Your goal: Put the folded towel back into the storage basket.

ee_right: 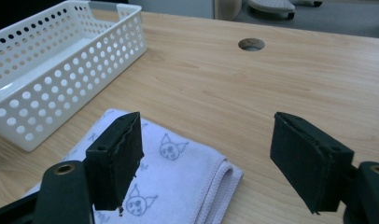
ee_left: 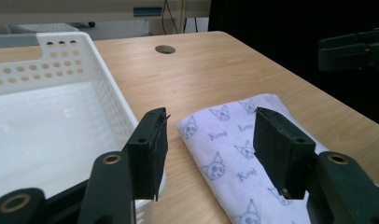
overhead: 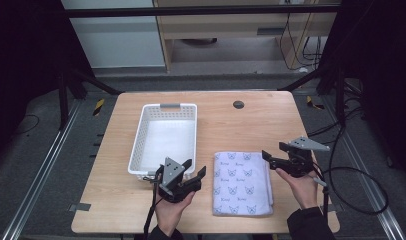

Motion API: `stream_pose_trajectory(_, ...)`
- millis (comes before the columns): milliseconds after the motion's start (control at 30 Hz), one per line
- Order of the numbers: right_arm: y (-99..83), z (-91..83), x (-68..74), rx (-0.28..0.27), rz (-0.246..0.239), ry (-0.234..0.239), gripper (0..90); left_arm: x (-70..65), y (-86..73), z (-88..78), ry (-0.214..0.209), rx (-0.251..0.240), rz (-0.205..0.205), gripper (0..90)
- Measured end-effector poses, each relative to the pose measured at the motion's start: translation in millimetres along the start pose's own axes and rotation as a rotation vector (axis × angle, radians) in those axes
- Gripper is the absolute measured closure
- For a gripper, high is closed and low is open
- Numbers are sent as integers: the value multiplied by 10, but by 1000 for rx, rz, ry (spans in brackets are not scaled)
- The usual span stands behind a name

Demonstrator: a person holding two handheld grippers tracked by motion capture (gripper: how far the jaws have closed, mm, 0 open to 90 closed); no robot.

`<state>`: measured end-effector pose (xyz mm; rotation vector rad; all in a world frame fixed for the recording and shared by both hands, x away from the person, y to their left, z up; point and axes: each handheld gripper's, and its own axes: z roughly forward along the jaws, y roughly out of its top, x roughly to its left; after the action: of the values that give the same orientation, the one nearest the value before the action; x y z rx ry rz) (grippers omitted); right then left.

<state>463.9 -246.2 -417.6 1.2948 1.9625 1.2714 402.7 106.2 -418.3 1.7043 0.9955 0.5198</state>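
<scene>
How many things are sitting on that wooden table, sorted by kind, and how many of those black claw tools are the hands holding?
White perforated plastic basket: 1
Folded cloth with a cat-face print: 1
Hand-held two-jaw grippers: 2, the left gripper and the right gripper, both open and above the wooden table
Total: 4

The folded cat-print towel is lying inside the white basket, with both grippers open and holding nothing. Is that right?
Not quite. The folded cat-print towel lies on the table, beside the empty white basket, as the high view shows. The left gripper and right gripper are indeed open and hold nothing.
</scene>
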Motion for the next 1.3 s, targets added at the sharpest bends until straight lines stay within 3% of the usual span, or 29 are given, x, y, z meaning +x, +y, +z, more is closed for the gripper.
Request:
stream_pose_trajectory(233,-68,62,0,31,1,6,259,-173,-157,111,-31,53,25,484)
stream_pose_trajectory(767,-248,278,-30,124,-8,-11,320,-344,-482,311,-52,175,38,512)
stream_pose_trajectory(1300,-430,487,-46,234,-26,-29,367,-375,-703,538,-41,313,31,479)
